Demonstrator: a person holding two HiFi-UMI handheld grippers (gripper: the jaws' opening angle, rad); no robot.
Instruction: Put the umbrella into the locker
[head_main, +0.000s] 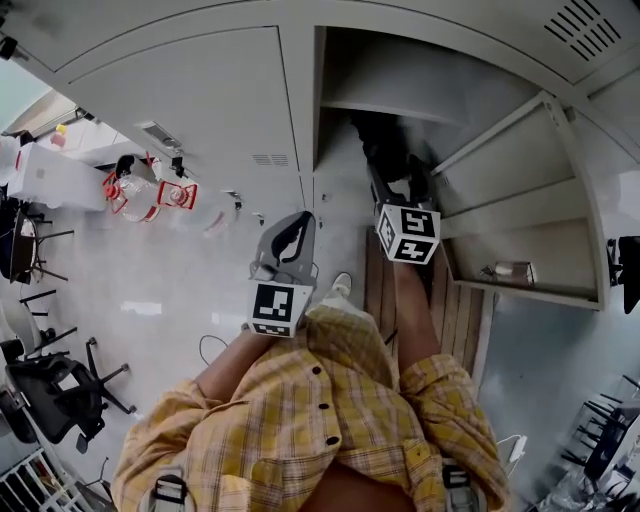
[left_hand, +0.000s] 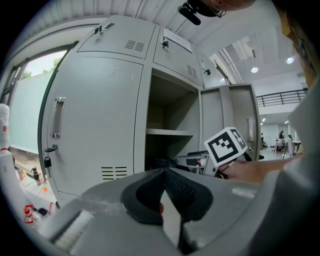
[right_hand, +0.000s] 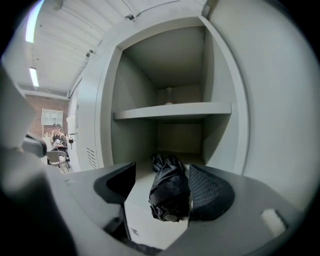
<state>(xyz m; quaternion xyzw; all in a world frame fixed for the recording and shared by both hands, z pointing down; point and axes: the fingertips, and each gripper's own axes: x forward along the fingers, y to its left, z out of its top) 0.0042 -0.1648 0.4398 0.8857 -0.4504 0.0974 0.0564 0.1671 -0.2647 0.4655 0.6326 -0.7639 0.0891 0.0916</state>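
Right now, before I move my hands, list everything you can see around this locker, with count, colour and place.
umbrella: one, black, folded, lying on the open locker's floor
open locker: one, grey, straight ahead
shelf: one, grey, across the open locker, above the umbrella
locker door: one, grey, swung open on the right in the head view
closed door: one, grey, left of the open locker
padlock: one, dark, hanging on the closed door
office chairs: at least two, black, far left floor
shirt: one, yellow plaid, on the person
left gripper: one, grey, jaws together, empty
right gripper: one, grey, jaws apart, umbrella between them, not clamped
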